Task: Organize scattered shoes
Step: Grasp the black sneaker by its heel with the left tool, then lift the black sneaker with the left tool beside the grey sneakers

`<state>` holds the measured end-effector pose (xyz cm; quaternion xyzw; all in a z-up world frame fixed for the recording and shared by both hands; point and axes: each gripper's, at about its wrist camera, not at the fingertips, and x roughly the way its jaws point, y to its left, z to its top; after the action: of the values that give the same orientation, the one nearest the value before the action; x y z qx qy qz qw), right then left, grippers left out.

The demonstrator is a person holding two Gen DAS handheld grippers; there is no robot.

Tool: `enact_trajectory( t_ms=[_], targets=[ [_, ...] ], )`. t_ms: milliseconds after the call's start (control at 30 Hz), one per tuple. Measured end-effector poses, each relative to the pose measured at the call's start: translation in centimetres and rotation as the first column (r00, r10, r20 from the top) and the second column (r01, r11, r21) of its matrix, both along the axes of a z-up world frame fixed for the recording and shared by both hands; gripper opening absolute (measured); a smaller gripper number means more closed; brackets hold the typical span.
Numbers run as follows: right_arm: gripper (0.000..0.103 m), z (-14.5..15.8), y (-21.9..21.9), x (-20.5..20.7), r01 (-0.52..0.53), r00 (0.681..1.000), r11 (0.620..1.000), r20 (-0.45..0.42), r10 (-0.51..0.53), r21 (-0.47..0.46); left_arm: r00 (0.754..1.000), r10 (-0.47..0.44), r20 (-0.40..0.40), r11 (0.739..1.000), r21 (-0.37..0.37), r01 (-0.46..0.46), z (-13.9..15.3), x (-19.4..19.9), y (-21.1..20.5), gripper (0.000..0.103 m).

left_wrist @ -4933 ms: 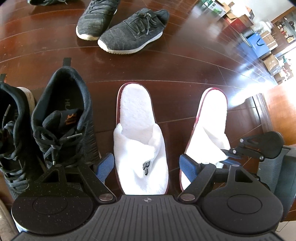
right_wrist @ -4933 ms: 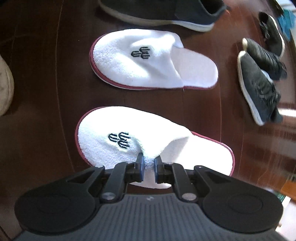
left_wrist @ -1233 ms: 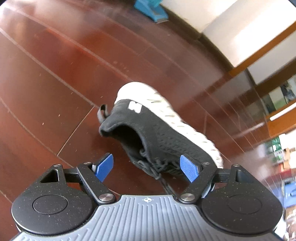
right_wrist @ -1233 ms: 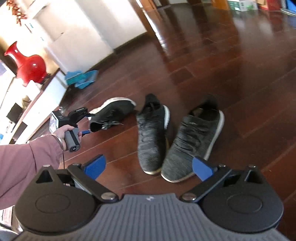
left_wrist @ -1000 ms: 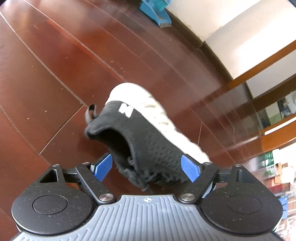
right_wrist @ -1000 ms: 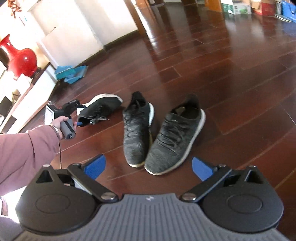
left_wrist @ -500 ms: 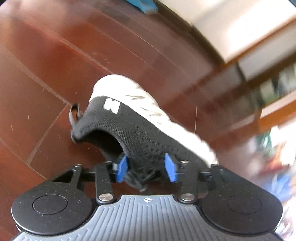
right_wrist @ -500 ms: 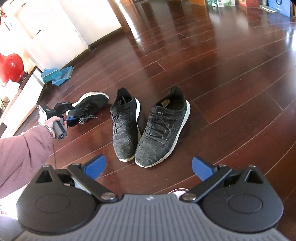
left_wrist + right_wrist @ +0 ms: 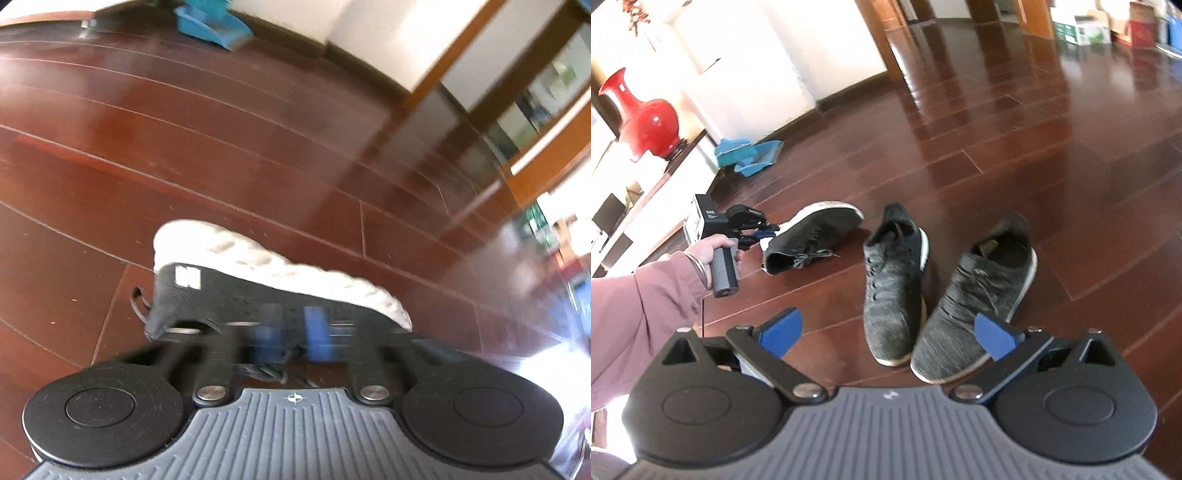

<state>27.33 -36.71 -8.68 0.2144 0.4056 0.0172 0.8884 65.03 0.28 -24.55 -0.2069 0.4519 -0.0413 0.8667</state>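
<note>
A black knit sneaker [image 9: 258,295] with a white sole lies tipped on its side on the wood floor, sole turned away from me. My left gripper [image 9: 291,326] is shut on its collar near the laces; the blue pads are blurred by motion. In the right wrist view the same sneaker [image 9: 812,232] sits left of a grey sneaker pair [image 9: 894,280], with the left gripper [image 9: 757,232] at its heel opening. My right gripper [image 9: 888,336] hangs open above the floor, just short of the grey pair's toes, holding nothing.
A blue dustpan [image 9: 750,155] lies by the white wall, and a red vase [image 9: 646,122] stands on a low cabinet at the left. A person's hand [image 9: 713,247] and pink sleeve hold the left gripper. Boxes [image 9: 1082,29] sit far back right.
The left gripper's fingers have come together on the black sneaker's collar, and its view has swung and blurred. The right gripper stays open and has tilted up toward the room.
</note>
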Motion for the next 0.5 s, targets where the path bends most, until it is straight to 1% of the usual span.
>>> enact_trajectory(
  t_ms=[67, 167, 300, 367, 433, 467, 500],
  targets=[
    [0.101, 0.2, 0.1, 0.3, -0.013, 1.0, 1.0, 0.008, 0.013, 0.005, 0.999, 0.041, -0.021, 0.999, -0.025, -0.042, -1.1, -0.3, 0.9, 0.085],
    [0.101, -0.1, -0.2, 0.0, -0.017, 1.0, 1.0, -0.005, 0.017, 0.011, 0.989, 0.134, -0.062, 0.984, -0.111, -0.14, -3.3, -0.2, 2.4, 0.086],
    [0.101, -0.7, -0.8, -0.9, -0.004, 0.999, 1.0, -0.036, 0.004, 0.002, 0.983, 0.169, -0.069, 0.967, -0.18, -0.179, -4.6, 0.3, 2.9, 0.086],
    [0.101, -1.0, -1.5, -1.8, 0.035, 0.998, 0.999, -0.054, -0.034, 0.005, 0.98, 0.186, -0.065, 0.963, -0.187, -0.195, -5.1, 0.5, 2.8, 0.086],
    [0.101, -1.2, -2.0, -2.6, 0.07, 0.995, 0.997, -0.072, -0.069, 0.018, 0.977, 0.203, -0.063, 0.961, -0.177, -0.212, -5.4, 0.8, 2.5, 0.079],
    [0.101, -1.1, -2.1, -2.9, 0.075, 0.994, 0.997, -0.078, -0.073, 0.018, 0.977, 0.203, -0.064, 0.964, -0.16, -0.211, -5.3, 0.9, 2.2, 0.064],
    [0.101, -1.1, -2.2, -3.3, 0.079, 0.993, 0.997, -0.089, -0.077, 0.016, 0.979, 0.194, -0.062, 0.967, -0.154, -0.201, -5.3, 1.0, 2.0, 0.059]
  ],
)
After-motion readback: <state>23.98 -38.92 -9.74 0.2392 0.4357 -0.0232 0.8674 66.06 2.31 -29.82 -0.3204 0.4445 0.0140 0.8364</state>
